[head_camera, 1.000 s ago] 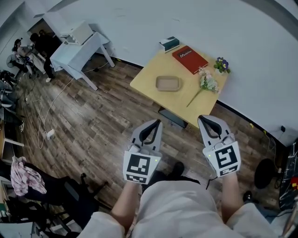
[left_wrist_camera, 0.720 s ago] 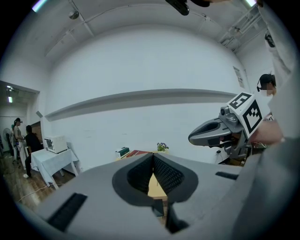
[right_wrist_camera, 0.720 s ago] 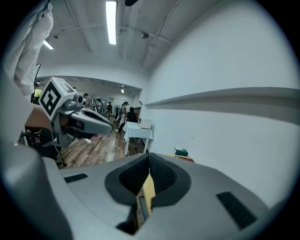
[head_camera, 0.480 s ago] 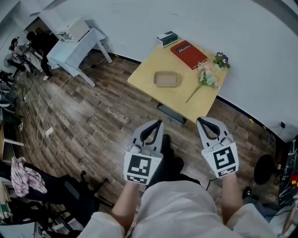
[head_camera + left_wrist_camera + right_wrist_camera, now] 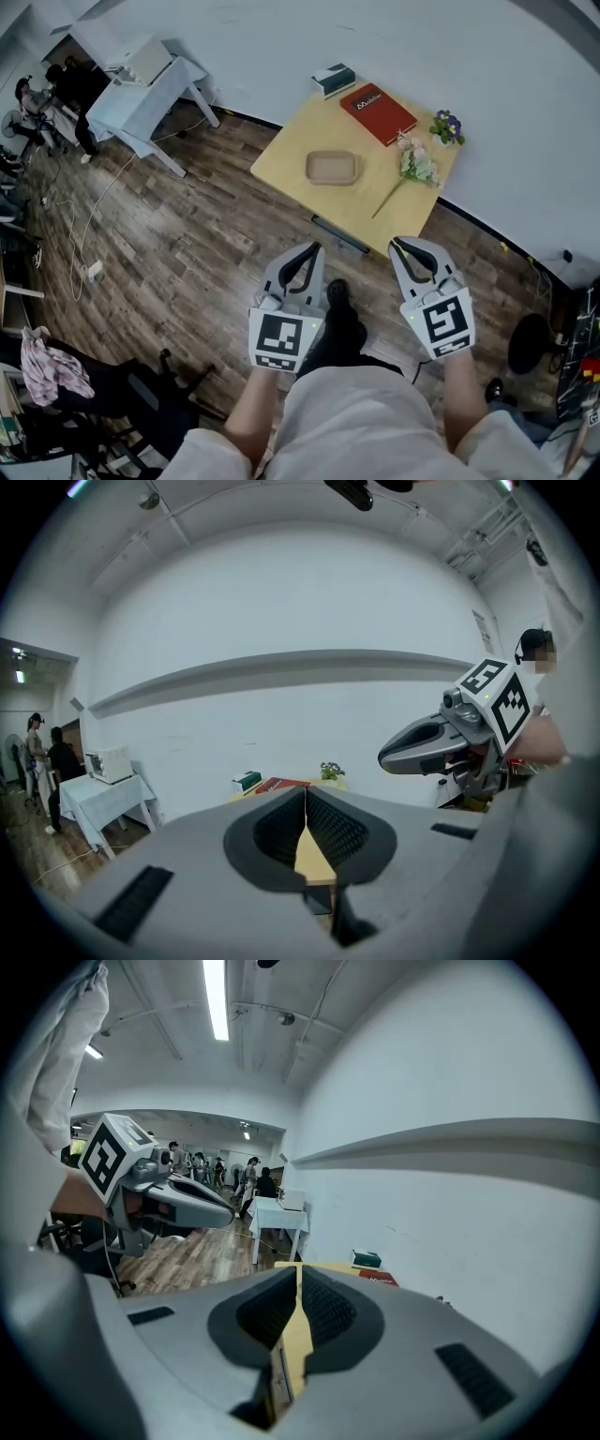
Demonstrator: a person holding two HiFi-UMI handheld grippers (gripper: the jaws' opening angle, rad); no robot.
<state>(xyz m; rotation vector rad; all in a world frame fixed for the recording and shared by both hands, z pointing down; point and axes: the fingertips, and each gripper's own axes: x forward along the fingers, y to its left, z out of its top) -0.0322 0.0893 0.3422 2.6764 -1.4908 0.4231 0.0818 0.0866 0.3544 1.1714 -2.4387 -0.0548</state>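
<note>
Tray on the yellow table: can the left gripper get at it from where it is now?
Probably not yet. The left gripper hangs over the wood floor, short of the near edge of the table, jaws together. Nothing stands between it and the tray, which lies in the open.

The left gripper (image 5: 315, 247) and the right gripper (image 5: 396, 246) are pale grey, with black ribbed pads (image 5: 333, 829) on the inside. Each carries a white cube printed with black square markers (image 5: 284, 336). The light-yellow square wooden table (image 5: 291, 155) bears several things:

- a flat red book with white lettering (image 5: 378, 101)
- a dark green box with a white edge (image 5: 333, 80)
- a shallow tan tray (image 5: 331, 169)
- a small bunch of purple flowers with green leaves (image 5: 447, 127)
- a white-and-pink flower spray on a long green stem (image 5: 413, 165)

The plank floor (image 5: 187, 253) is streaked brown and grey. The wall (image 5: 281, 37) is white. A cloth-covered side table (image 5: 150, 94) is white too. A crumpled cloth (image 5: 47, 361) at the lower left is pink.
</note>
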